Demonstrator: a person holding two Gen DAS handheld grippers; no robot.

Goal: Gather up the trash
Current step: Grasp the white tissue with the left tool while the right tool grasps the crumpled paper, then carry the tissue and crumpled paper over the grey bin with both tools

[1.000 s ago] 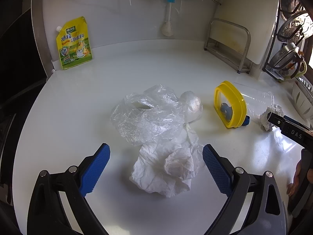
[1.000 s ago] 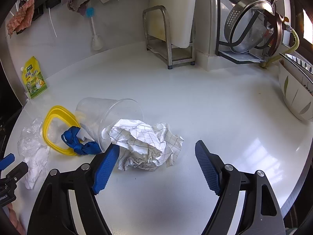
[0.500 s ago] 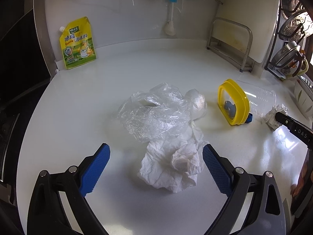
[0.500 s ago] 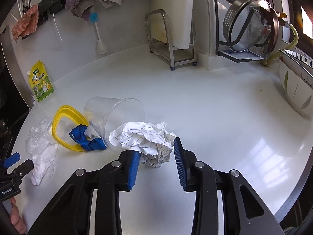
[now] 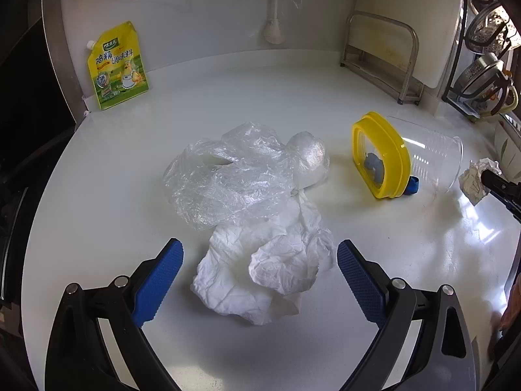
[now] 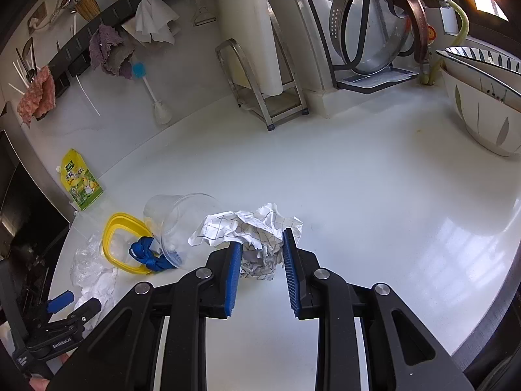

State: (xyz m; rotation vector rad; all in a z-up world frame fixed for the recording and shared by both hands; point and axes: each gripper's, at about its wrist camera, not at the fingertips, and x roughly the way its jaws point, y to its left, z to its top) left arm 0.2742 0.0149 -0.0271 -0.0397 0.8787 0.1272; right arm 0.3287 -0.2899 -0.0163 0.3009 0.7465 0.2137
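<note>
My right gripper [image 6: 262, 244] grips a crumpled sheet of checked paper [image 6: 254, 224], its blue pads pressing both sides while the jaws are still closing. The paper sits just right of a clear plastic cup [image 6: 179, 218] lying on its side, with a yellow lid [image 6: 114, 238] and a blue scrap [image 6: 146, 254] beside it. My left gripper [image 5: 260, 247] stands open low over a crumpled white tissue [image 5: 260, 277], one finger on each side and neither touching it. A clear plastic bag [image 5: 228, 185] lies just beyond the tissue.
A yellow seasoning pouch [image 5: 117, 68] leans on the back wall. A steel rack with a cutting board [image 6: 260, 75] and a dish rack with pans [image 6: 374, 32] stand at the back. A white bowl [image 6: 482, 110] sits at the right. The counter edge [image 6: 482, 335] curves close by.
The right jaws went from wide open to closed on the checked paper and drew it slightly away from the cup. The left gripper stayed open and hardly moved.
</note>
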